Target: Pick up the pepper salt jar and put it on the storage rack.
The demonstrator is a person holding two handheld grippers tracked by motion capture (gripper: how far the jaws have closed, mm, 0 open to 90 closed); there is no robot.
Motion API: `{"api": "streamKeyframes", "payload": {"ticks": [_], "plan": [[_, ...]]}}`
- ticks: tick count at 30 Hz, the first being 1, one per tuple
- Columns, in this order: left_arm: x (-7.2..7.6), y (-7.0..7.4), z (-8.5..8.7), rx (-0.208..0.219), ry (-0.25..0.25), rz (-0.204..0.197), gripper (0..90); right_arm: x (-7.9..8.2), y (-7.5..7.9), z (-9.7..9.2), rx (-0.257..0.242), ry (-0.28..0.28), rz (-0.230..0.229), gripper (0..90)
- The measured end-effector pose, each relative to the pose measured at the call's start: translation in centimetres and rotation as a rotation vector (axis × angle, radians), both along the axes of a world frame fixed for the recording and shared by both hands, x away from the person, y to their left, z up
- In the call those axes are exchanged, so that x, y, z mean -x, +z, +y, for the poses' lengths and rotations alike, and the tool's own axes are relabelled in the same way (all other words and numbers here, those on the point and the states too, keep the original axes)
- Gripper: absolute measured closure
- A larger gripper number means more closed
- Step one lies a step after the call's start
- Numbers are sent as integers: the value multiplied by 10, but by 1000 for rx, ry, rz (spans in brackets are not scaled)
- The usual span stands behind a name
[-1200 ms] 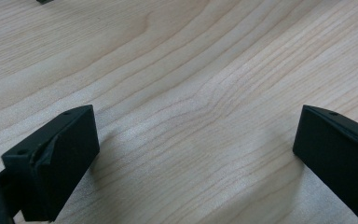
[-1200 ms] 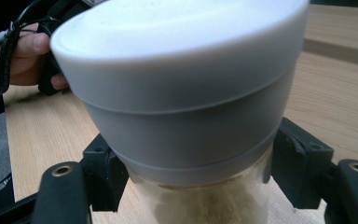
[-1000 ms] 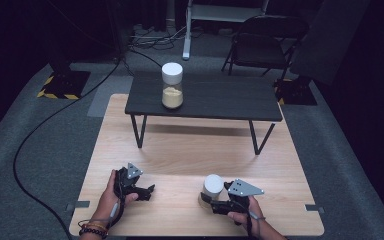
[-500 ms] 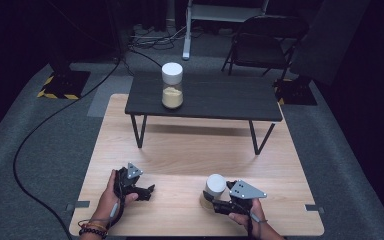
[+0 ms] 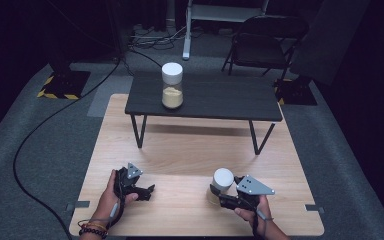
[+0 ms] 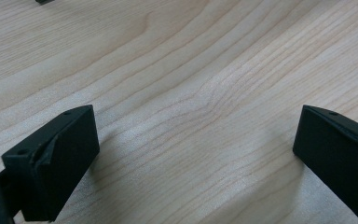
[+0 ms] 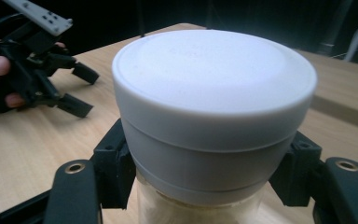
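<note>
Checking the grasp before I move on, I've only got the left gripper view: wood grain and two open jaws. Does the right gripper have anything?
Observer: Yes. The right gripper is shut on a white-lidded jar, jaws pressing just under the lid.
Operator: What's in the jar?
Observer: Something pale and sandy shows through the clear body below the lid in the right gripper view; I can't tell what.
Operator: Any other jar around?
Observer: A second jar with the same white lid stands upright on the dark side table at the far end.
Operator: And my left gripper?
Observer: The left gripper is low over the wooden table, open, with nothing between its jaws.
</note>
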State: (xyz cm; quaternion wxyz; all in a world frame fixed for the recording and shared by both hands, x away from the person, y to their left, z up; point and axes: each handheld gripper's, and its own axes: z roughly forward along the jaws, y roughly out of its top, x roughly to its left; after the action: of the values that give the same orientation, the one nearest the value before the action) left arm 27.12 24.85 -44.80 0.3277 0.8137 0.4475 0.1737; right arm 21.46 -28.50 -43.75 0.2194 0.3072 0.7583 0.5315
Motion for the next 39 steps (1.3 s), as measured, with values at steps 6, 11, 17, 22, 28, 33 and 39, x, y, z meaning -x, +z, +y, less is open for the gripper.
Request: {"api": "streamKeyframes", "payload": {"ticks": [6,11,17,22,28,33,39], "plan": [[0,0,0,0,-1,-1,5,2,10,-5,1,-40,-14,349],[0,0,0,0,0,0,5,2,19,-11,-13,-69,-24,349],[0,0,0,0,0,0,5,3,32,-17,-15,-108,-33,349],[0,0,0,0,0,0,5,2,41,-18,-18,-130,-40,349],[0,0,0,0,0,0,5,2,56,-18,-17,-146,-55,349],[0,0,0,0,0,0,5,-1,71,-19,-21,-158,-61,348],[0,0,0,0,0,0,5,-5,90,-19,-15,-168,-82,348]]}}
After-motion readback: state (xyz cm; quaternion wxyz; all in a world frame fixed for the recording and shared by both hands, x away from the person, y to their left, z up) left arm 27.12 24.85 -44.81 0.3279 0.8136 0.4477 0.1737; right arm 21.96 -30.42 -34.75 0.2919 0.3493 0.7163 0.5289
